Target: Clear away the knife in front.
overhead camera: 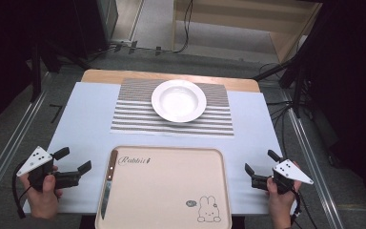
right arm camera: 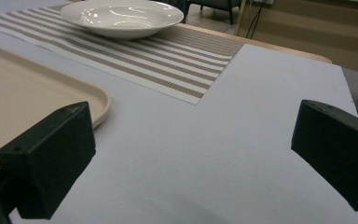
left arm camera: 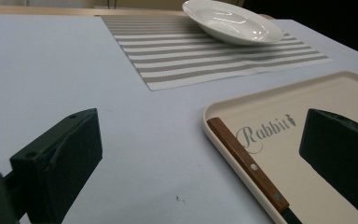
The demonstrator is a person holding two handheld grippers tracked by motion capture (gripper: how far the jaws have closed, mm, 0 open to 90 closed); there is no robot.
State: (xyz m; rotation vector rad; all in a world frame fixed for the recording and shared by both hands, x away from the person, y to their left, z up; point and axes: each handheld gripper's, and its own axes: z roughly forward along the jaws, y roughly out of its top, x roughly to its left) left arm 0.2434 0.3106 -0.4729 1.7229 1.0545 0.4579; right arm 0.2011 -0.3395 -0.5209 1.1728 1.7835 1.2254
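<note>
Both hand-held grippers, left [overhead camera: 74,161] and right [overhead camera: 259,162], hover with jaws apart at the desk's [overhead camera: 86,124] near corners, flanking the tray [overhead camera: 171,191]; its knife [overhead camera: 108,182] lies along the left rim, within the left one's reach.

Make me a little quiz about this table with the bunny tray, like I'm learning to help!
1. True or false: the knife lies along the left edge of the tray.
2. What does the white plate sit on? A) the tray B) the striped placemat C) the bare table
3. Fill in: the left gripper and right gripper both have their jaws ____.

Key: 1 true; 2 B; 3 open, holding nothing.
</note>
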